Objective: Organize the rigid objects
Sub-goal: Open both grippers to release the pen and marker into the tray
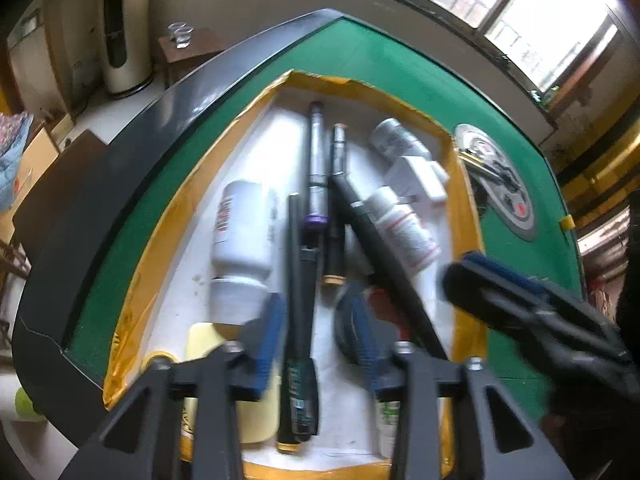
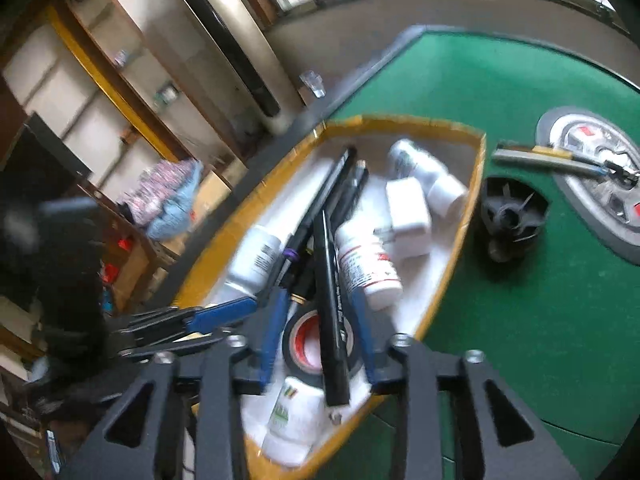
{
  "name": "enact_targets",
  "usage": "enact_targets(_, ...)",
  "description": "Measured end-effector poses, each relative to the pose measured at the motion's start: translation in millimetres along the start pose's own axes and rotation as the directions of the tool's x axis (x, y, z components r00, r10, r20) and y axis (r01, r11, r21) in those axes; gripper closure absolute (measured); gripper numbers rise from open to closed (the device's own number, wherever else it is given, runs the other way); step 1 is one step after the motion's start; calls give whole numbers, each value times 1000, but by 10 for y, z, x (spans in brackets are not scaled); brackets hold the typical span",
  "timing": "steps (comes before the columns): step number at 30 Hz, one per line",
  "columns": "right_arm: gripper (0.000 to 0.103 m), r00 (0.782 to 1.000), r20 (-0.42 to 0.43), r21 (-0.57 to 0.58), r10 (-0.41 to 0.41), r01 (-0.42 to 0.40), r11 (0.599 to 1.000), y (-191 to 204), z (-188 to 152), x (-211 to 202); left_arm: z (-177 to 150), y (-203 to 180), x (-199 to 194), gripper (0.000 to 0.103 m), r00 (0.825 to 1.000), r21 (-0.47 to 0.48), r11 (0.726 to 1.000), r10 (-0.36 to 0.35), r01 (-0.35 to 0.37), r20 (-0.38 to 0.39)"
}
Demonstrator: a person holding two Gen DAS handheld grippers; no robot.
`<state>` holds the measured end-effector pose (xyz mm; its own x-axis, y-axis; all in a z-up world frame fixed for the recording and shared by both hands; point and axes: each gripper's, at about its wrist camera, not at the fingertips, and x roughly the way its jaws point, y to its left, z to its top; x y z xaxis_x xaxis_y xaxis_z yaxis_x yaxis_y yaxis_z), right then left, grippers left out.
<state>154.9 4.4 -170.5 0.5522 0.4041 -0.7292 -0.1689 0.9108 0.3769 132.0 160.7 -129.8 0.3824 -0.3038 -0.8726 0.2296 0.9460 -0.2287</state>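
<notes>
both claws tilt steeply down over the box [image 1: 460,168], which sits on the green felt tabletop [image 1: 360,64] close to its dark rounded edge. the left claw [image 1: 316,344] stands part open, its blue-padded fingers [image 1: 268,344] either side of a black pen [image 1: 298,320] that lies in the box; the pads do not press on it. the right claw [image 2: 320,328] is also part open, blue pads apart, straddling another black pen [image 2: 332,320] that lies across a roll of black tape [image 2: 304,344] with a red core; nothing is gripped.

the box is shallow, white inside, its rim wrapped in glossy yellow tape. in it lie rigid things close together: a big white plastic bottle [image 1: 240,248] with a cap, a smaller white bottle with red print [image 1: 404,224], a white plug adapter [image 1: 416,176], a silver metal pen with a purple ring [image 1: 318,172], and a pale yellow flat piece [image 1: 208,340] near the left claw's finger.

outside the box, toward the tabletop's middle, sit a black ribbed plastic piece [image 2: 508,216] and a round grey disc [image 2: 592,184] with a yellow-handled tool [image 2: 536,156] across it.
</notes>
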Motion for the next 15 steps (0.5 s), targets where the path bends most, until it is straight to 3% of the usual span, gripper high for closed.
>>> enact_targets(2, 53, 998, 44, 24, 48, -49, 999, -120, -13, -231, -20, -62, -69, 44, 1000, 26, 1000, 9, -10, 25)
enact_targets(6, 49, 990, 95, 69, 104, -111, 991, -369, -48, -535, -50, -165, -123, 40, 998, 57, 997, 46, -49, 44)
enact_targets(15, 48, 989, 109, 130, 105, -119, 984, -678, -118, -749, -41, -134, -140, 38, 995, -1, 996, 91, -91, 37)
